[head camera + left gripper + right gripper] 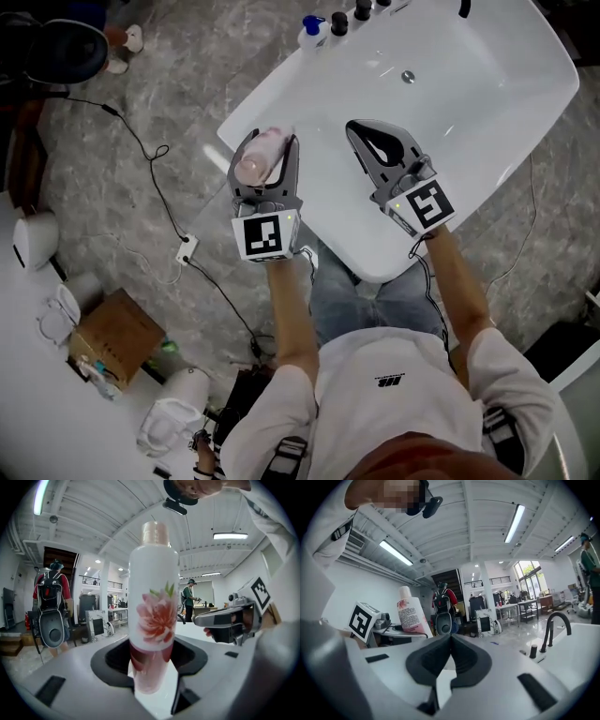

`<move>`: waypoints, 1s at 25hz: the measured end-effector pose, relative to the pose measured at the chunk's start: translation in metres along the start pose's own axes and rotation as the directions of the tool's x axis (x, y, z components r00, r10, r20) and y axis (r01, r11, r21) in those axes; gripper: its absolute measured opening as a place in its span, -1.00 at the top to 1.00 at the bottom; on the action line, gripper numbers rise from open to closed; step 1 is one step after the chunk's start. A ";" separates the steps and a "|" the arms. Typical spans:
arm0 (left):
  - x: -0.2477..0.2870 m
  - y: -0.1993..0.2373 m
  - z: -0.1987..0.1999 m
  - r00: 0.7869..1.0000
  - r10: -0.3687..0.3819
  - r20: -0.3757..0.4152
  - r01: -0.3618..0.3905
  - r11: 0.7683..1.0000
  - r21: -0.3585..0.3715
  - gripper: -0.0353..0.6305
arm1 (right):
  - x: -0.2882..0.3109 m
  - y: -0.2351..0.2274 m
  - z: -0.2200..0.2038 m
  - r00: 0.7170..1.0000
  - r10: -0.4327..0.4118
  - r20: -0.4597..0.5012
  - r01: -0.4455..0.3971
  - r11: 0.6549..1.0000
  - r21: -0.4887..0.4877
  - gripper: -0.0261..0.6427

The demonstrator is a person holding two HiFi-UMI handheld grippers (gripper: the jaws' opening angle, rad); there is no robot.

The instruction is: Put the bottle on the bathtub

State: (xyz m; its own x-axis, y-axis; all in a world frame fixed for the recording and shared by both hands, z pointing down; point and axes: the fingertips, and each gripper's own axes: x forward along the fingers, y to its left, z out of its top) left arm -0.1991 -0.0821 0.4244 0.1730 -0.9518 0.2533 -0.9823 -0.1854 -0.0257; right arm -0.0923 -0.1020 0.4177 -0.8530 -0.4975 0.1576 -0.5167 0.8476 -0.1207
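Note:
A white bottle [153, 620] with a pink flower print and a pale cap stands between the jaws of my left gripper [266, 161], which is shut on it. From the head view the bottle [260, 159] hangs over the near left rim of the white bathtub [469, 103]. My right gripper [375, 145] is beside it over the tub, jaws closed together with nothing between them. The right gripper view shows the bottle [408, 611] held at the left.
Several bottles [328, 23] stand at the tub's far rim beside a black faucet [555, 620]. A black cable and a white plug box [187, 248] lie on the grey marble floor. Boxes and white fixtures [103, 347] crowd the lower left. People stand in the background.

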 end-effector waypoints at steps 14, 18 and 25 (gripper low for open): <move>0.103 0.037 -0.097 0.995 -0.091 -0.040 0.091 0.996 -0.009 0.21 | 0.085 -0.045 -0.087 0.995 -0.080 -0.065 0.080 0.997 0.007 0.94; 0.132 0.046 -0.117 0.993 -0.102 -0.059 0.102 0.995 -0.010 0.20 | 0.102 -0.063 -0.104 0.992 -0.093 -0.081 0.095 0.995 0.017 0.94; 0.179 0.062 -0.147 0.992 -0.103 -0.071 0.102 0.995 -0.017 0.20 | 0.131 -0.085 -0.135 0.990 -0.104 -0.100 0.108 0.993 0.042 0.94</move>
State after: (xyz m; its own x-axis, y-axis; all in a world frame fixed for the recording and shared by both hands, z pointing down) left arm -0.2391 -0.2283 0.6101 0.2674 -0.9079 0.3228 -0.9607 -0.2769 0.0170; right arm -0.1496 -0.2143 0.5811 -0.7833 -0.5616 0.2666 -0.6085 0.7804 -0.1440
